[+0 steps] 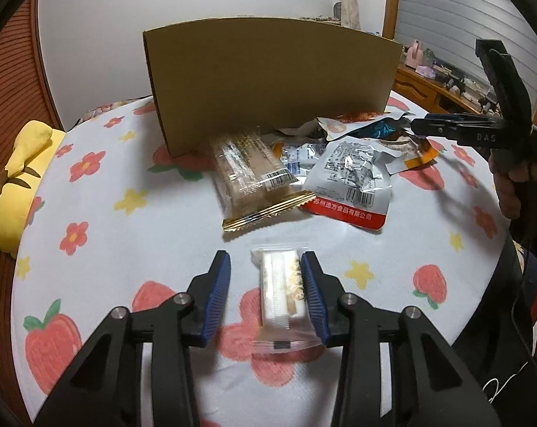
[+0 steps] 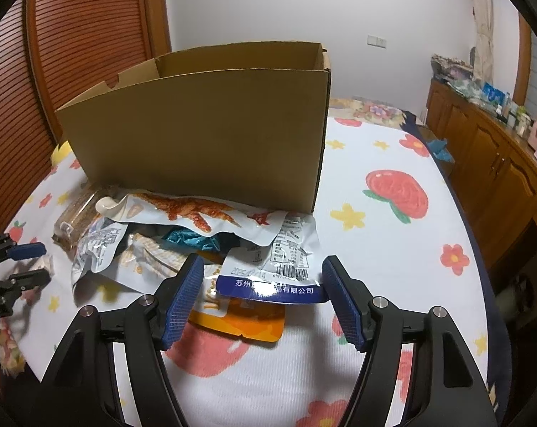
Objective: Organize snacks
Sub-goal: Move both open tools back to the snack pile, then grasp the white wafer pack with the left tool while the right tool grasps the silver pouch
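While the left gripper [image 1: 265,281] straddles a small white snack bar [image 1: 282,293], the right gripper [image 2: 261,297] hangs spread over the snack pile [image 2: 183,235].

Only the left wrist view shows the bar lying lengthwise on the fruit-print cloth [image 1: 101,192], one blue pad [image 1: 313,293] touching its side, the other apart, so nothing is clamped yet. Only the right wrist view reveals the cardboard box [image 2: 204,142] open-topped behind the pile, a blue-edged pouch [image 2: 275,274] lying between the right gripper's parted jaws, ungripped. Both grippers tilt downward. Bare cloth lies right of the box, bounded by a wooden cabinet [image 2: 489,163].
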Motion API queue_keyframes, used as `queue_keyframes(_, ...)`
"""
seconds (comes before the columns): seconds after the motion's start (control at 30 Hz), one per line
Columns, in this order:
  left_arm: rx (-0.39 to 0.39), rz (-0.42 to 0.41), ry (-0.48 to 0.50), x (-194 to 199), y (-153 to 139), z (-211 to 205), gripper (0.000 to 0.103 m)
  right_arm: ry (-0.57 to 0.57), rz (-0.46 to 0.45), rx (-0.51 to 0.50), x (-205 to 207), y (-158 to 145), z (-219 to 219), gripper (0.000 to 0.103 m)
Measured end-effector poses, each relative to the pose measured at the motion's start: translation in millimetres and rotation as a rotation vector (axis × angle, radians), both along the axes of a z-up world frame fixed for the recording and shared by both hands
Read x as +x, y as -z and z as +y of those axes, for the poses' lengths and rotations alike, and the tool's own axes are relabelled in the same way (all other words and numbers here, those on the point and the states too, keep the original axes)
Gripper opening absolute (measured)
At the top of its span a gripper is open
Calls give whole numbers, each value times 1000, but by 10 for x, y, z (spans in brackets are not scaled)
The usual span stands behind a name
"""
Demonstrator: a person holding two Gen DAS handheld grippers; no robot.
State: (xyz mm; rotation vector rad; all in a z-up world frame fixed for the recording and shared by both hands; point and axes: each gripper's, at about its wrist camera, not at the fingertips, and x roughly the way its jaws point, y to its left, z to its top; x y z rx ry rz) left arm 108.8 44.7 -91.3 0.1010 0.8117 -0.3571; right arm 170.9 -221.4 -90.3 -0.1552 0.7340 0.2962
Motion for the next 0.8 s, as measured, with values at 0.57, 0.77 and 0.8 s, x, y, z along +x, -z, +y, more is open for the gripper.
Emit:
queue_keyframes(0.57,-6,-36,-26,-9,16,50,20,30,94,-1,372,151,6,75)
queue_keyframes(0.77,-7,-38,-31,-11,17,47,20,32,113,9,425,192,-39,72)
queue_keyframes(0.8,-6,-38,-31,-11,16,45,21,32,112,8,417,194,-51,70)
